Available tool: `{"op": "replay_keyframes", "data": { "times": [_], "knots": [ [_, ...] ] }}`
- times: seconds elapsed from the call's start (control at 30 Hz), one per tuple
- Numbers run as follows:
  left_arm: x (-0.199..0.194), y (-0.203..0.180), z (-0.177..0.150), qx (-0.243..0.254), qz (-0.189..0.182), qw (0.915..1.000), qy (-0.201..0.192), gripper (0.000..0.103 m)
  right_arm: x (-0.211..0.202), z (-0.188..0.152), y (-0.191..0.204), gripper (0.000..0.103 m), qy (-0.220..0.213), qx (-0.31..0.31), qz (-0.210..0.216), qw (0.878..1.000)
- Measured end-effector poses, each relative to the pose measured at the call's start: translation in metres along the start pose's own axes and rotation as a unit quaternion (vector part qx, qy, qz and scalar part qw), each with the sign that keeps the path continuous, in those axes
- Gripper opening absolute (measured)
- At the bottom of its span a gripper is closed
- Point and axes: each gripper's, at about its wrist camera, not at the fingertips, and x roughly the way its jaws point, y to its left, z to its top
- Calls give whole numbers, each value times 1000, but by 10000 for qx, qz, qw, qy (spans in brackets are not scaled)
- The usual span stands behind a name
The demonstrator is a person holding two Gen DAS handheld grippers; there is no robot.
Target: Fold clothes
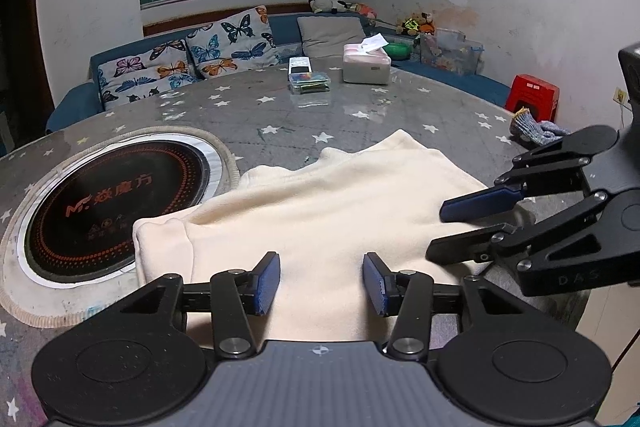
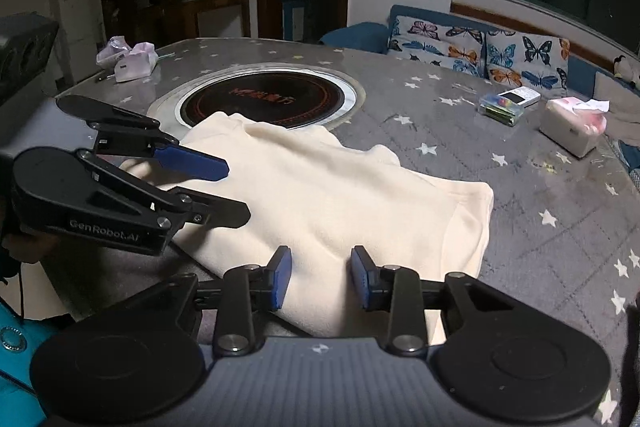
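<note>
A cream garment (image 1: 320, 203) lies partly folded on the grey star-patterned table (image 1: 280, 115), near its front edge; it also shows in the right wrist view (image 2: 340, 195). My left gripper (image 1: 320, 281) is open, its blue pads hovering over the garment's near edge with nothing between them. It also shows in the right wrist view (image 2: 236, 191) at the left, over the garment's left side. My right gripper (image 2: 320, 277) is open over the garment's near edge, empty. It also shows in the left wrist view (image 1: 434, 231) at the right, above the garment's right side.
A round black induction cooktop (image 1: 116, 203) is set in the table just beyond the garment. A tissue box (image 1: 366, 65) and small boxes (image 1: 308, 77) sit at the far side. A knit rag (image 1: 532, 127) lies at the right edge. A sofa with butterfly cushions (image 1: 200, 55) stands behind.
</note>
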Motion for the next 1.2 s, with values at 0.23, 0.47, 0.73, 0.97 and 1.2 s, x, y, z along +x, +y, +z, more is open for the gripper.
{"op": "replay_keyframes", "data": {
  "times": [0.23,0.47,0.73,0.97,1.2],
  "knots": [
    [0,-1,1,10,7,10000,14,52,-6,22,-8,34,-153,-6,-48,9999],
    [1,-1,0,45,-4,10000,4,52,17,16,-28,41,-101,297,-128,9994],
    [-2,1,4,27,-49,10000,29,53,7,12,-35,41,-118,440,-75,9989],
    [0,-8,17,28,-209,9997,-117,53,3,20,-34,41,-294,318,-192,9989],
    [17,-15,13,69,-200,9998,6,52,24,11,-60,40,-173,820,-292,9961]
  ]
}}
